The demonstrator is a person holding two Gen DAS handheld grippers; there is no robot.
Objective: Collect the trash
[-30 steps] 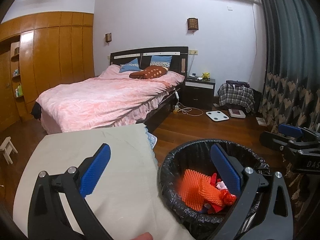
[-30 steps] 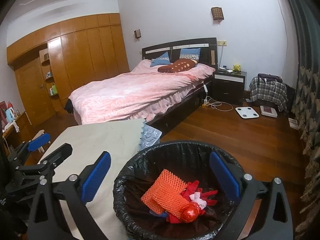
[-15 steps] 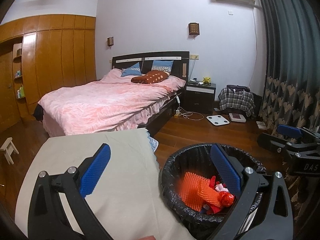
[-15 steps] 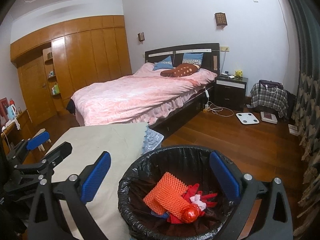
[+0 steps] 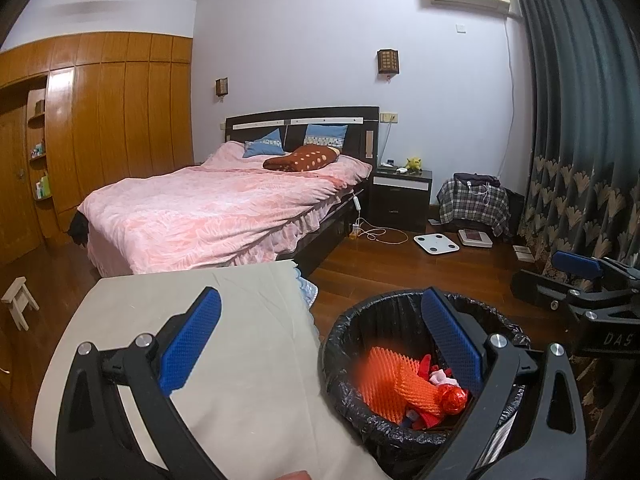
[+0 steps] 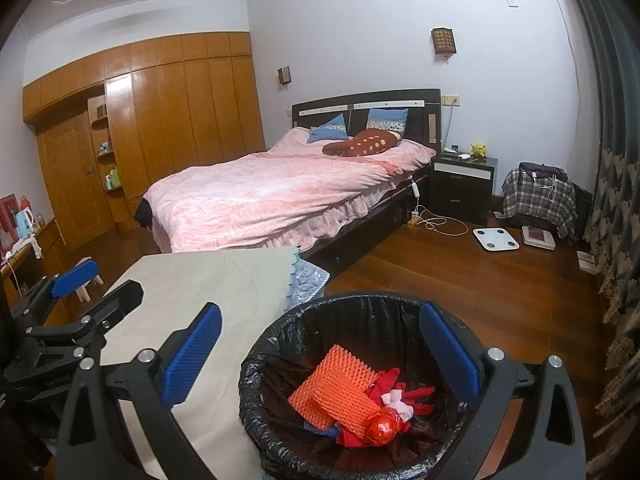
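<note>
**Bedroom trash round: both tools empty above a part-filled bin**

- Left gripper (image 5: 316, 344): jaws spread wide, nothing between the blue pads. It hangs over the edge where the table meets the bin, raised clear of both, which suits a pause between pickups rather than a grasp.
- Right gripper (image 6: 320, 356): jaws likewise wide apart and empty. It sits directly above the bin mouth, the natural spot for letting go of a piece of rubbish.
- Trash bin (image 6: 276, 344): round, lined with a black bag whose rim folds over the edge. It stands on the wooden floor just beside the table, probably so items can pass from tabletop to bin with little travel.
- Collected trash: an orange foam fruit net (image 6: 336, 392), a red foil ball (image 6: 384, 424) and red and white scraps (image 6: 394, 396) lie at the bottom of the liner, loosely heaped.
- Table (image 5: 240, 320): covered with a pale cloth; no rubbish shows on the visible part.
- Judgement: collection looks largely done for this surface; any remaining rubbish lies outside both views.
</note>
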